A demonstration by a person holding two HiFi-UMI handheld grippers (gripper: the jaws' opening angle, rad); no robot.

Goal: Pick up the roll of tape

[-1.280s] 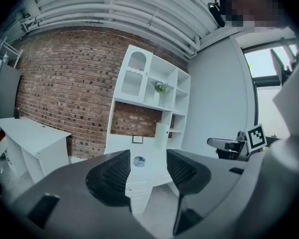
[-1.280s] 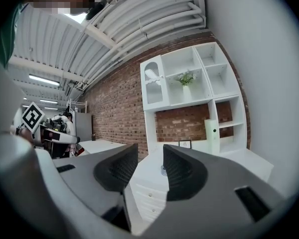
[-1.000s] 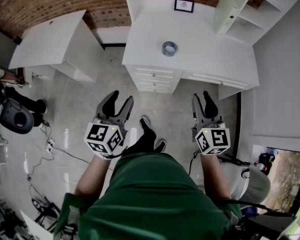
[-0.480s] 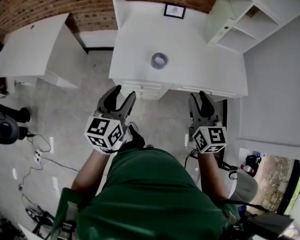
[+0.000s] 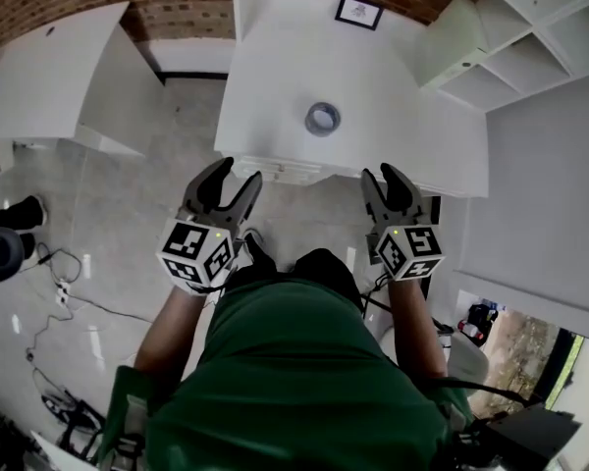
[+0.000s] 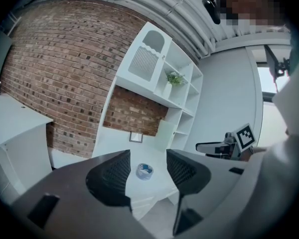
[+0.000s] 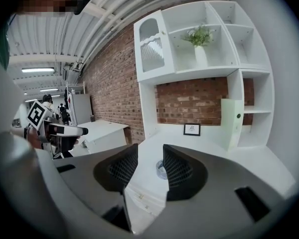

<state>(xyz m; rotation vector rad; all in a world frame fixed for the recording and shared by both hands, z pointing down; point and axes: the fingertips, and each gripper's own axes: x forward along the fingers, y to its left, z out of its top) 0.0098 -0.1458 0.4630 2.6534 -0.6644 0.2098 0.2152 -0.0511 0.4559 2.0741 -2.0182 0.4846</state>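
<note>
The roll of tape [image 5: 322, 118], grey and silvery, lies flat on the white desk [image 5: 275, 77], a little back from its front edge. Both grippers hang in the air just short of that edge, apart from the roll. My left gripper [image 5: 234, 177] is open and empty; in the left gripper view the roll of tape [image 6: 144, 171] shows far off between its jaws. My right gripper [image 5: 383, 175] is also open and empty, with a narrower gap. In the right gripper view one jaw partly hides the roll of tape [image 7: 160, 169].
A small framed picture [image 5: 359, 11] leans at the back of the desk. A white shelf unit [image 5: 515, 42] stands at the right, against the brick wall. A second white table [image 5: 49, 67] is at the left. Cables [image 5: 64, 273] lie on the glossy floor.
The person has stepped closer to the desk, so both grippers now sit near its front edge. The jaws have kept the same opening, and the roll has not moved.
</note>
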